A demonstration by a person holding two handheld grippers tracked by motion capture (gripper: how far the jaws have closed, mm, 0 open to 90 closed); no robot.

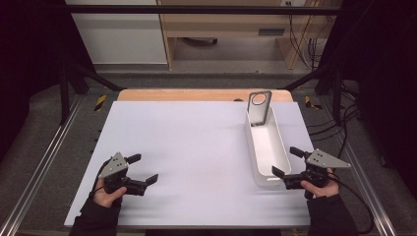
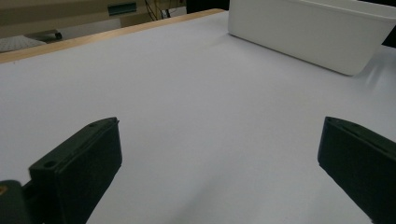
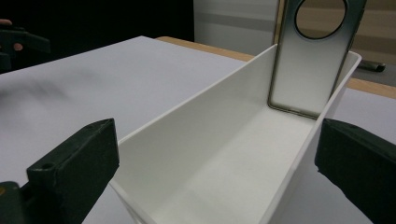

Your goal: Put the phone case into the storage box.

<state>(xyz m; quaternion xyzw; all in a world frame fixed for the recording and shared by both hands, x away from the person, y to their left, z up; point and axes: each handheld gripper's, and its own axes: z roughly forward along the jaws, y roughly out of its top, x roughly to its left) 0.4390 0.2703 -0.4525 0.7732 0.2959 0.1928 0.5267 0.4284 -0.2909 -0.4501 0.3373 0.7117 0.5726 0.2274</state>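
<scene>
White table (image 1: 196,147) carries a long bin (image 1: 266,147) with a phone case (image 1: 259,108) upright at its far end; both grippers, left (image 1: 146,168) and right (image 1: 284,161), gape empty, so reaching seems underway, the right needing to advance along the bin.

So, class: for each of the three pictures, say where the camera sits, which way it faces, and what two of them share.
High view: above the person's side, facing forward and down on the table; shows both hands, left hand-held gripper, right hand-held gripper.
Left gripper view: rides that gripper, facing across the table; its open jaws show.
Right gripper view: rides that gripper, facing along the white bin to the phone case; open jaws show.
All share the bin.
</scene>
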